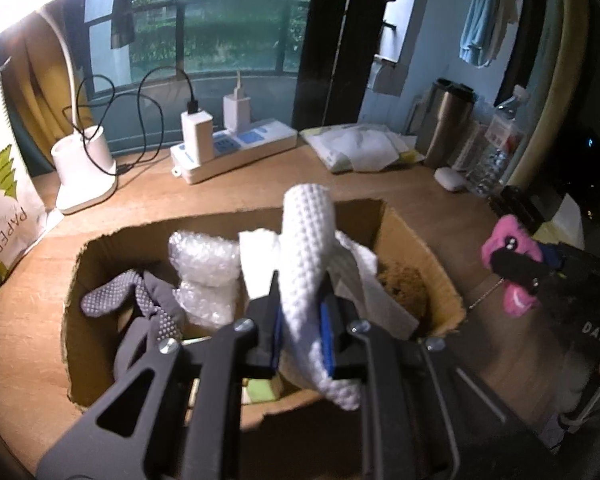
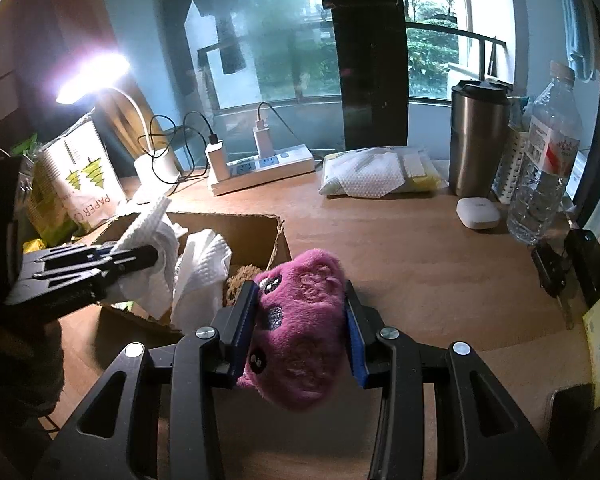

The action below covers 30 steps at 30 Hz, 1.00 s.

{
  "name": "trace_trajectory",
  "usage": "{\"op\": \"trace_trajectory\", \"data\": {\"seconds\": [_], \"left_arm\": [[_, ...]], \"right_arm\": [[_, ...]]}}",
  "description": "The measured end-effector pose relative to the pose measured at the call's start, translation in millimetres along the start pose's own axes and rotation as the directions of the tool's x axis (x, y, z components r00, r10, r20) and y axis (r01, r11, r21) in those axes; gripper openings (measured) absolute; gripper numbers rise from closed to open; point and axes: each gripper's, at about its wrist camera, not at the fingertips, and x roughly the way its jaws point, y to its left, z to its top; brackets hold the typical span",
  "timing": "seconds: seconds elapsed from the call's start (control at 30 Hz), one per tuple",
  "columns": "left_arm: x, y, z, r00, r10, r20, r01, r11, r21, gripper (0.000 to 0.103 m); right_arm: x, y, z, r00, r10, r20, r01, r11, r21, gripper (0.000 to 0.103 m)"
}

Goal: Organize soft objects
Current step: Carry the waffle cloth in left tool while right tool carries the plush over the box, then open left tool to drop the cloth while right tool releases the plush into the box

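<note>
Above the box (image 1: 416, 232), the left gripper (image 1: 300, 320) pinches a white cloth (image 1: 306, 256) for dropping in, while the right gripper (image 2: 300, 320) clamps a pink plush (image 2: 300, 320) awaiting its turn.

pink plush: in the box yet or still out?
Out. The pink plush is clamped in the right claw above the bare table, beside the cardboard box, not over its opening.

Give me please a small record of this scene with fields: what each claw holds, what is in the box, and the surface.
left claw: shut on white cloth, over the cardboard box
right claw: shut on pink plush toy, beside the box
in box: bubble wrap, grey dotted glove, paper towel
surface: wooden desk
</note>
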Motion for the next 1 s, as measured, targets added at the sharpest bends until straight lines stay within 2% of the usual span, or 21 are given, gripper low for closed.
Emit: {"op": "trace_trajectory", "data": {"seconds": [0.07, 0.57, 0.6, 0.63, 0.67, 0.7, 1.0], "left_arm": [[2.2, 0.5, 1.5, 1.000, -0.001, -0.006, 0.001, 1.000, 0.009, 0.022], [-3.6, 10.2, 3.1, 0.999, -0.048, 0.003, 0.048, 0.999, 0.003, 0.028], [-4.5, 11.1, 2.3, 0.999, -0.052, 0.002, 0.052, 0.999, 0.000, 0.032], [-5.3, 12.4, 1.5, 0.998, -0.061, 0.002, 0.061, 0.998, -0.005, 0.052], [-6.7, 14.0, 0.7, 0.998, -0.071, 0.002, 0.071, 0.997, -0.011, 0.079], [-8.3, 16.1, 0.1, 0.996, -0.086, 0.007, 0.086, 0.996, -0.023, 0.085], [-14.3, 29.9, 1.3, 0.996, -0.081, 0.033, 0.083, 0.995, -0.052, 0.086]], "right_arm": [[2.5, 1.8, 3.2, 1.000, 0.001, 0.001, -0.001, 1.000, -0.001, 0.042], [33.0, 31.0, 41.2, 0.999, 0.046, 0.025, -0.044, 0.997, -0.058, 0.042], [35.5, 32.6, 42.5, 0.999, 0.047, 0.023, -0.046, 0.997, -0.059, 0.042], [38.5, 34.5, 43.2, 0.999, 0.049, 0.018, -0.048, 0.997, -0.061, 0.042], [41.5, 36.2, 43.6, 0.999, 0.051, 0.014, -0.050, 0.997, -0.062, 0.042], [44.2, 37.6, 43.9, 0.999, 0.051, 0.009, -0.051, 0.997, -0.063, 0.042], [62.6, 45.5, 50.6, 0.998, 0.058, -0.021, -0.059, 0.997, -0.057, 0.042]]}}
